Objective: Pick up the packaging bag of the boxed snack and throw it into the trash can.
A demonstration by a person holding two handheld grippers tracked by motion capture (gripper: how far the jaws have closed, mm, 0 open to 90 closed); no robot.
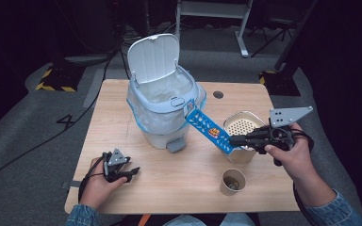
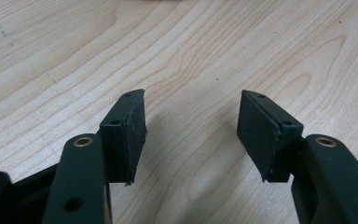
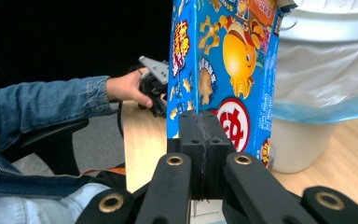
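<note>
In the high view, a blue snack box (image 1: 209, 129) is seen clamped at its lower end by the right gripper (image 1: 234, 140), which is held in the right hand (image 1: 290, 153) over the right half of the counter (image 1: 184, 188); the box is tilted, its upper end lying at the rim of a white pedal bin (image 1: 162, 101) whose lid is raised and whose clear liner is folded over the rim. The bin is placed near the far edge, about midway along it. A round container with a perforated insert (image 1: 242, 126) is found just behind the right gripper, and a paper cup (image 1: 232, 181) is set nearer the near edge, to the right of centre. The left gripper (image 1: 133, 172) is rested on the counter close to the near left corner, held by the left hand (image 1: 99, 181). In the left gripper view, the jaws of the left gripper (image 2: 192, 126) are seen parted, with nothing but bare counter (image 2: 191, 51) between them. In the right gripper view, the jaws of the right gripper (image 3: 201, 126) are pressed together on the bottom edge of the snack box (image 3: 223, 60), which rises upright from them; the pedal bin (image 3: 326, 70) is seen just beside the box, and the left hand (image 3: 126, 88) with the left gripper (image 3: 153, 84) is visible farther off at the counter's edge.
</note>
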